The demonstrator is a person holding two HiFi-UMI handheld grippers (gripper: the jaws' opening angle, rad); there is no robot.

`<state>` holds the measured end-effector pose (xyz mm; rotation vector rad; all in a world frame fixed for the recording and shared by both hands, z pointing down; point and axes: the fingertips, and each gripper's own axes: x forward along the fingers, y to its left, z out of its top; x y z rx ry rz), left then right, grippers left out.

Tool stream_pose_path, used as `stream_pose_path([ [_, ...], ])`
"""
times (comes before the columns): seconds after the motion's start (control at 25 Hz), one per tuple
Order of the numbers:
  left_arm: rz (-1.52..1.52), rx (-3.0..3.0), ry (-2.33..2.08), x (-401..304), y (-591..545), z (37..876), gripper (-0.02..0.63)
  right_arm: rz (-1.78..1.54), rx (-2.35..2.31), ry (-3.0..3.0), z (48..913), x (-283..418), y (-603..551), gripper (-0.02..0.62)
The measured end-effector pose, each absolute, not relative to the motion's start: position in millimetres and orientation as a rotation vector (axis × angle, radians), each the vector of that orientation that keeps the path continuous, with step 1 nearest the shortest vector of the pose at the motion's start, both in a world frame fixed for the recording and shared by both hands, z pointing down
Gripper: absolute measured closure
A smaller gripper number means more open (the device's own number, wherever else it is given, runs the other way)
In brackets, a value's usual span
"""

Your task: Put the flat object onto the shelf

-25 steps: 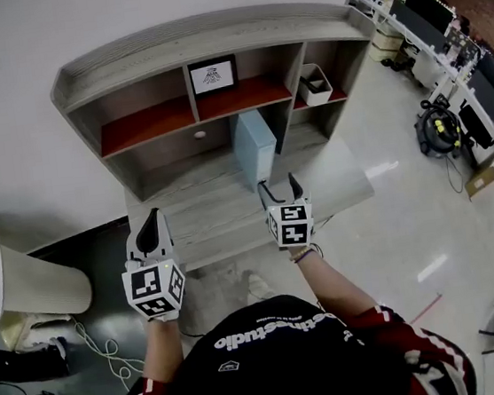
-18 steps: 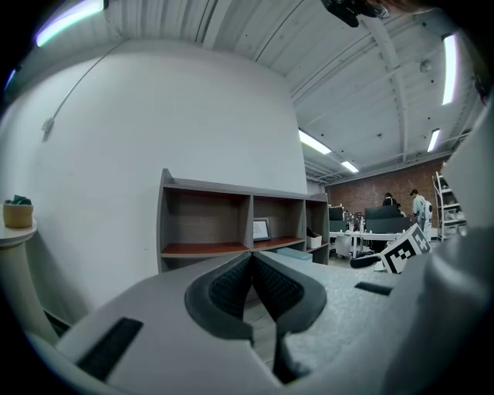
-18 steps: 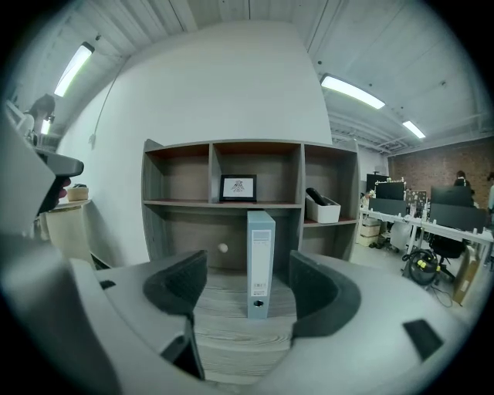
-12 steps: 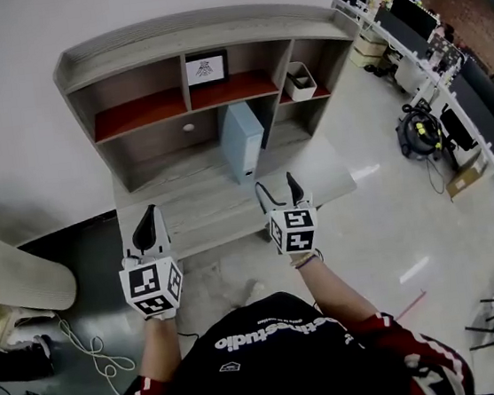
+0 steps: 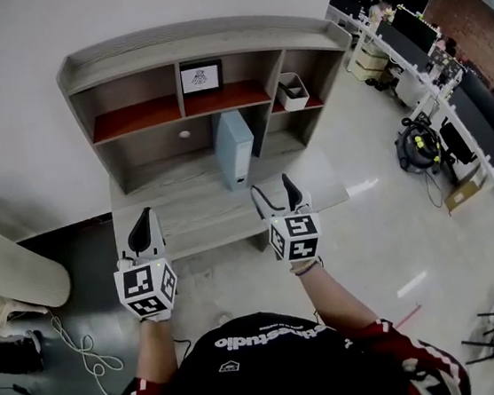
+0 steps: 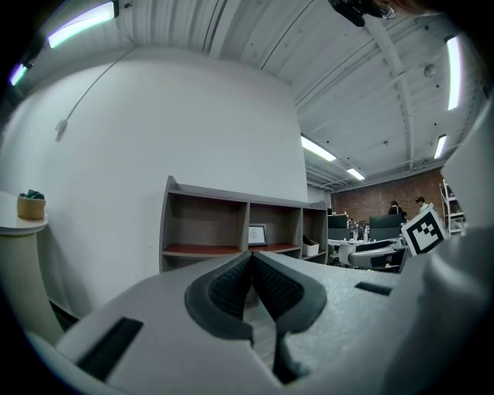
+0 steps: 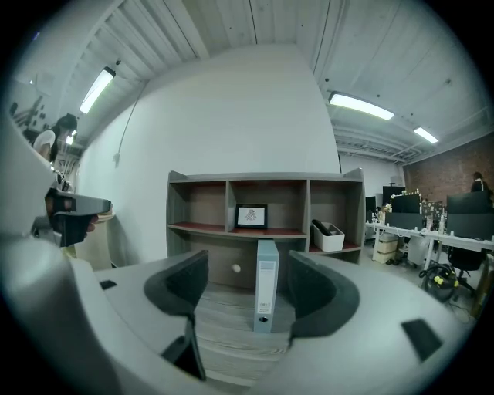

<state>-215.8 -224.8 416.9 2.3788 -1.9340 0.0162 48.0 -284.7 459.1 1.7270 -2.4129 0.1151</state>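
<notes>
**Q:** Where is the flat object as the person faces the shelf unit?

**A:** The pale blue box file stands upright on the unit's low wooden deck, spine outward, just in front of a divider. It is not yet on the red shelf above. That shelf carries a framed picture in its middle bay and a white bin in the right one.

**Q:** And the two tools?

**A:** Neither holds anything. The left gripper hangs over the deck's front edge with its jaws pressed together on nothing. The right gripper is spread wide. In its own view the file sits framed in the gap, but well beyond the tips and untouched.

**Q:** What could go wrong from here?

**A:** The file looks tall and narrow, so it is likely to tip. A jaw that clips the spine on the way in could knock it backward or sideways before the pads close. A grip taken too low or off-centre could let it swing as it rises. It could then catch the lip of the red shelf or nudge the picture. The left bay is bare and looks like the safer target.
</notes>
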Motion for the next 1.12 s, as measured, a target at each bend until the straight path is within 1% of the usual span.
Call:
stream_pose_path([
  [0.52,0.041,2.313,-2.029,-174.3,-167.9,402.9,0.600,0.104,1.649,-2.514,433.2,108.0,-218.8,0.288],
  [0.64,0.034,2.317,-2.023,-164.3,-156.2,399.1,0.600,0.091,1.641,-2.545,426.6,114.3,-207.0,0.310],
  [0.72,0.030,2.326,-2.019,-158.3,-151.2,396.8,0.600,0.075,1.645,-2.563,421.3,117.2,-202.6,0.335],
  [1.12,0.022,2.360,-2.028,-145.5,-141.9,383.3,0.600,0.040,1.660,-2.602,402.2,122.6,-191.1,0.400],
])
